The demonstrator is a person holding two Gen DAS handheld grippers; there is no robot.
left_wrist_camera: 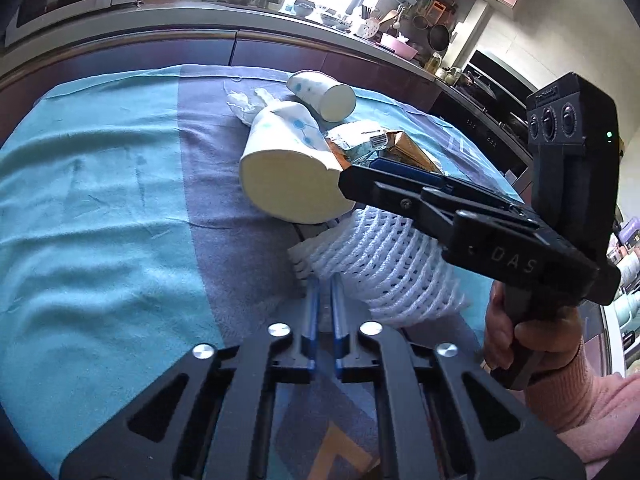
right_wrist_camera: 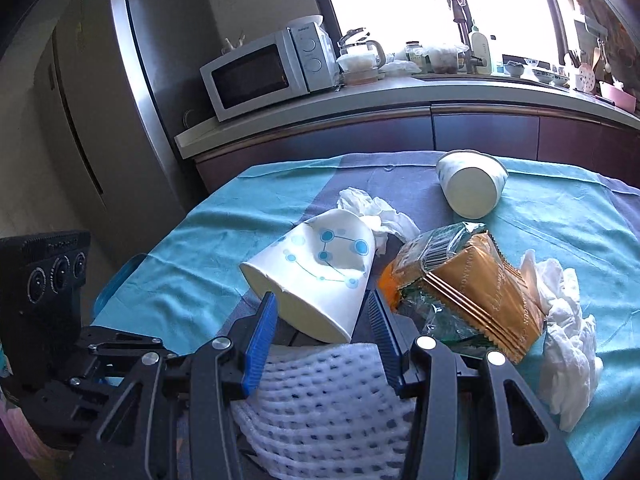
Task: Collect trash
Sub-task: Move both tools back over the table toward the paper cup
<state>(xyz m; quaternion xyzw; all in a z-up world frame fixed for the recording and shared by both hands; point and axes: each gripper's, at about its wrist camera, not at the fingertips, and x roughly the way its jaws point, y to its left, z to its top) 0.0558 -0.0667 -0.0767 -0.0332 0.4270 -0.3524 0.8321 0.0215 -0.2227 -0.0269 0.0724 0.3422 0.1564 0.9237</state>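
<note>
A white foam net (left_wrist_camera: 380, 256) (right_wrist_camera: 328, 400) lies between both grippers. My left gripper (left_wrist_camera: 325, 280) is shut, its blue fingertips pinching the net's near end. My right gripper (right_wrist_camera: 322, 296) (left_wrist_camera: 352, 178) is shut on the net's wider part, whose sides touch both pads. Just ahead of its tips lies a dented paper cup with blue dots (right_wrist_camera: 320, 276) (left_wrist_camera: 288, 184), on its side. A second paper cup (right_wrist_camera: 472, 188) (left_wrist_camera: 324, 94) lies farther back. Gold and green snack wrappers (right_wrist_camera: 468, 284) (left_wrist_camera: 400, 148) sit to the right of the dented cup. Crumpled tissues lie behind the cup (right_wrist_camera: 372, 208) and at the right (right_wrist_camera: 568, 328).
A teal and grey cloth (left_wrist_camera: 100, 200) covers the table. Behind it runs a dark cabinet with a cluttered worktop, a microwave (right_wrist_camera: 260, 76) and a fridge (right_wrist_camera: 100, 100) at the left. A person's hand (left_wrist_camera: 520, 344) holds the right gripper's handle.
</note>
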